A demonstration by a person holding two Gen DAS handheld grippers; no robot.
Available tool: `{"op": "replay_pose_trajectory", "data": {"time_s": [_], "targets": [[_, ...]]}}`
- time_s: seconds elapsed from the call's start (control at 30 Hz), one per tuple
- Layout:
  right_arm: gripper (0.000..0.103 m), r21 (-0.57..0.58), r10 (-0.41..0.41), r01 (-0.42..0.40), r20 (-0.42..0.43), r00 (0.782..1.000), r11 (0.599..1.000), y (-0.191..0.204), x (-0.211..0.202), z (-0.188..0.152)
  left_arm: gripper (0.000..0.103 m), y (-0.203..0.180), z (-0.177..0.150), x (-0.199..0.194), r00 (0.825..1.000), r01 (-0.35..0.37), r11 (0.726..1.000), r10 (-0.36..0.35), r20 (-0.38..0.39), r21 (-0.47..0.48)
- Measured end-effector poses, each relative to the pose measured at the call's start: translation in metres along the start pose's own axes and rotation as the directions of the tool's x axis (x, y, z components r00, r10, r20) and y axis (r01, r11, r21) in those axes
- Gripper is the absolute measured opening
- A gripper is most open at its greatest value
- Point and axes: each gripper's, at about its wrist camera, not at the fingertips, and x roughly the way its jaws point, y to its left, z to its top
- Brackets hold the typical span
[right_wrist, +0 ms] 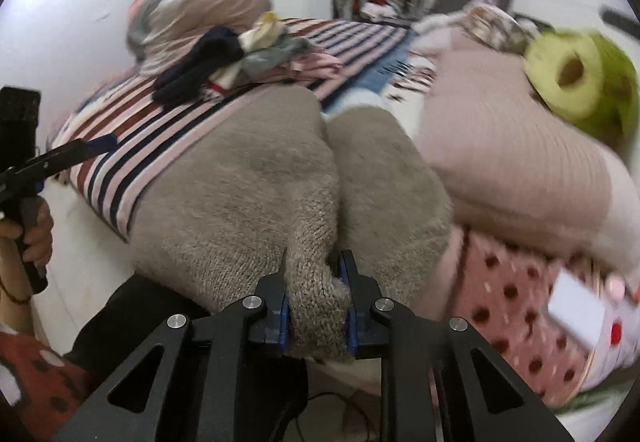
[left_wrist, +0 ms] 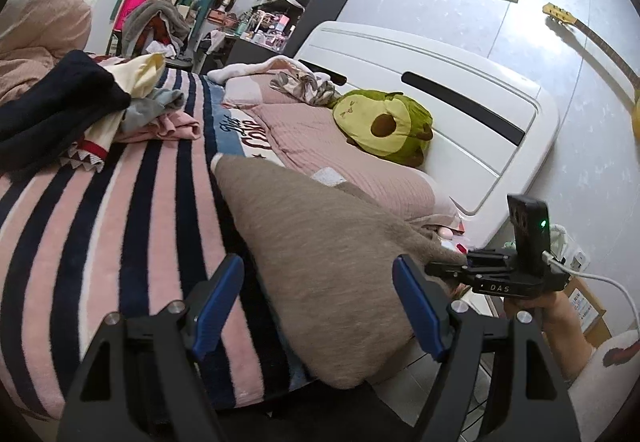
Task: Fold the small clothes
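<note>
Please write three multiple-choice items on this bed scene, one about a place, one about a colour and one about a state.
1. Where does the avocado plush lie?
A. on the floor
B. by the white headboard
C. on the clothes pile

2. What colour is the fuzzy garment being handled?
A. grey-brown
B. bright red
C. yellow

3. How do the right tongs stand?
A. wide open over the blanket
B. shut on the fuzzy garment
C. out of view

Answers:
1 B, the plush rests on the pink pillow against the headboard.
2 A, both views show it grey-brown.
3 B, a bunched edge of the garment sits pinched between the blue pads, while the left tongs are open.
</note>
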Motion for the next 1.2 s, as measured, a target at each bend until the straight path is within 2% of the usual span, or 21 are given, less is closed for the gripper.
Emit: {"op": "replay_pose_trajectory", "data": {"time_s": [0.23, 0.3, 0.4, 0.53, 0.63, 0.73, 0.8, 0.87, 0.93, 1.0, 1.07, 1.1, 1.2], "targets": [[0.015, 0.231, 0.043, -0.038, -0.016, 0.999, 0.972, -0.047, 0.014, -0.052, 0.073, -0.009, -0.003, 0.030, 0.997, 0.035, 0.999, -0.036, -0.071, -0.013], [0.019, 0.281, 0.061, -0.062, 0.012, 0.998, 0.958, -0.051, 0.020, -0.057, 0.073, -0.011, -0.004, 0.041, 0.994, 0.046, 0.998, -0.049, -0.098, -0.030], [0.026, 0.296, 0.091, -0.104, 0.058, 0.994, 0.950, -0.049, 0.023, -0.053, 0.073, -0.012, -0.005, 0.053, 0.990, 0.041, 0.998, -0.046, -0.132, -0.044], [0.039, 0.278, 0.180, -0.202, 0.102, 0.978, 0.939, -0.044, 0.024, -0.040, 0.074, -0.011, -0.007, 0.060, 0.988, 0.016, 0.999, -0.023, -0.155, -0.046], [0.050, 0.247, 0.168, -0.189, 0.106, 0.980, 0.950, -0.038, 0.024, -0.031, 0.075, -0.006, -0.008, 0.064, 0.984, 0.013, 0.998, -0.024, -0.175, -0.067], [0.059, 0.236, 0.188, -0.212, 0.120, 0.975, 0.949, -0.038, 0.020, -0.025, 0.076, 0.000, -0.007, 0.063, 0.983, 0.000, 0.997, -0.013, -0.182, -0.073], [0.071, 0.239, 0.208, -0.239, 0.150, 0.967, 0.941, -0.043, 0.012, -0.023, 0.076, 0.007, -0.004, 0.060, 0.984, -0.003, 0.996, -0.014, -0.179, -0.091], [0.096, 0.254, 0.202, -0.248, 0.193, 0.960, 0.935, -0.051, 0.003, -0.023, 0.077, 0.014, -0.001, 0.057, 0.985, 0.000, 0.994, -0.019, -0.171, -0.112], [0.098, 0.284, 0.144, -0.204, 0.219, 0.965, 0.937, -0.063, -0.006, -0.023, 0.079, 0.020, 0.001, 0.056, 0.985, 0.007, 0.992, -0.029, -0.169, -0.129], [0.098, 0.308, 0.147, -0.206, 0.205, 0.968, 0.929, -0.072, -0.006, -0.026, 0.080, 0.027, 0.001, 0.059, 0.982, 0.036, 0.987, -0.065, -0.179, -0.156], [0.098, 0.354, 0.202, -0.262, 0.196, 0.959, 0.898, -0.083, 0.000, -0.030, 0.082, 0.036, -0.001, 0.065, 0.973, 0.083, 0.974, -0.125, -0.194, -0.209], [0.098, 0.403, 0.266, -0.326, 0.198, 0.943, 0.855, -0.090, 0.009, -0.031, 0.082, 0.039, -0.001, 0.068, 0.970, 0.095, 0.968, -0.143, -0.195, -0.233], [0.101, 0.473, 0.369, -0.422, 0.206, 0.907, 0.773, -0.100, 0.026, -0.036, 0.082, 0.055, -0.008, 0.080, 0.959, 0.129, 0.938, -0.200, -0.199, -0.322]]}}
